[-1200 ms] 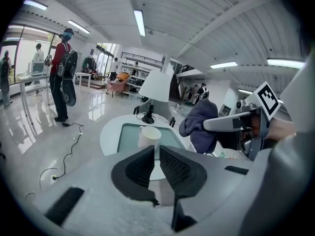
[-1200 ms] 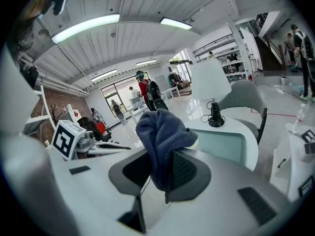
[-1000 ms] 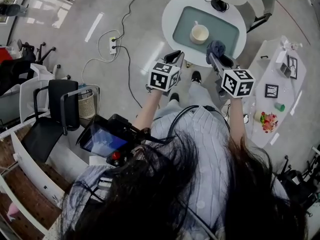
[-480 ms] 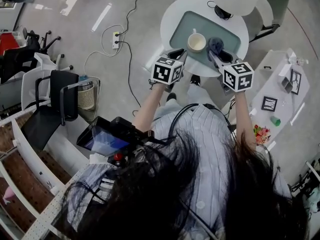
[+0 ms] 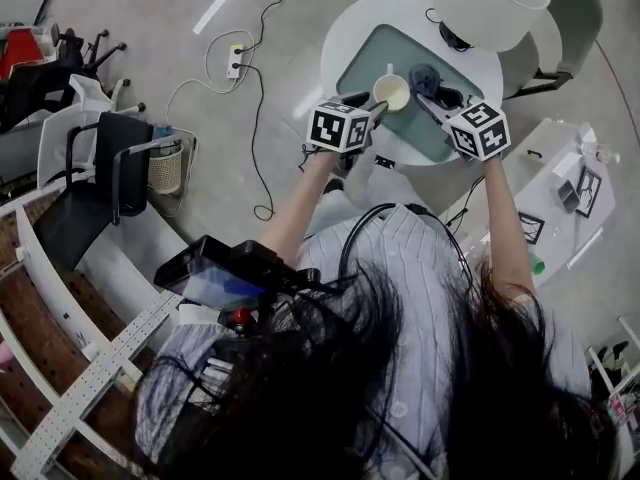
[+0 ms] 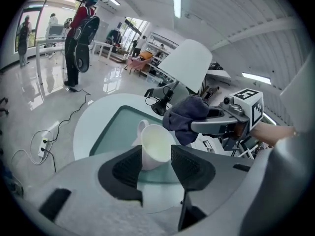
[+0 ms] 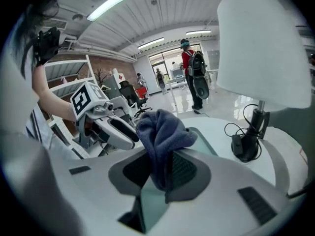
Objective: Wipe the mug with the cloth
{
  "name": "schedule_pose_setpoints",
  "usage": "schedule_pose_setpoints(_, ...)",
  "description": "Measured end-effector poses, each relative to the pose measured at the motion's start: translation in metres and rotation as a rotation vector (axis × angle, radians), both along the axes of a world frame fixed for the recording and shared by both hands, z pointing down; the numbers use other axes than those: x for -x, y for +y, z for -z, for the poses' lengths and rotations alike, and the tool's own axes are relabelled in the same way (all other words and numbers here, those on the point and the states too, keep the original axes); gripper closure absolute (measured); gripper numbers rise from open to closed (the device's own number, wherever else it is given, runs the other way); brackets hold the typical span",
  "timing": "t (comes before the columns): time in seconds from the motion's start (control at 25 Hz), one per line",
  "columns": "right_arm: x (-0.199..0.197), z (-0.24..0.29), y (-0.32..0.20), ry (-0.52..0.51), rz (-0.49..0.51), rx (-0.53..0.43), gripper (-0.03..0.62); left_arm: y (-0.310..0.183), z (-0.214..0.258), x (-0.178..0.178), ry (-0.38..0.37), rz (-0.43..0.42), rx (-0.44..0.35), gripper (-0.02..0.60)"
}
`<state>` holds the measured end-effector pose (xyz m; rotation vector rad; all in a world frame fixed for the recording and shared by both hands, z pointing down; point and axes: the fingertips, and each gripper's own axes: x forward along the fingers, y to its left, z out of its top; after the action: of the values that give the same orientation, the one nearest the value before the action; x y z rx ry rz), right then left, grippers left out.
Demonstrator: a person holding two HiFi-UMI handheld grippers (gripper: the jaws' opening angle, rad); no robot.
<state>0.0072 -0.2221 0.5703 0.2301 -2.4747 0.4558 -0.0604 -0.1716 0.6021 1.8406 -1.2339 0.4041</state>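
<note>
**While the left gripper opens, the cloth waits**

As its jaws spread either side of the mug, pads not pressing, the left gripper seems set to steady it. The right gripper pinches the bunched cloth beside the rim, ready to wipe. The mug stands upright on the green mat, toward the round table's near edge, with its long axis vertical, mouth up and handle pointing away.

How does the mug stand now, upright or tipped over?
Upright. In the head view the open mouth of the mug faces up, and it stands on the green mat.
</note>
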Motion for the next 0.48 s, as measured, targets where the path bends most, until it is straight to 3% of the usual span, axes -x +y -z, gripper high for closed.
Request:
schedule_pose_setpoints(0.24, 0.019, -0.018, -0.017, 0.001, 0.173, 0.031, 0.499, -0.012, -0.011, 0.007, 0.019, 0.057, 0.041, 0.414)
schedule_pose_setpoints(0.48, 0.022, -0.036, -0.018, 0.082, 0.358, 0.029, 0.499, -0.017, -0.021, 0.014, -0.063, -0.129, 0.09, 0.415)
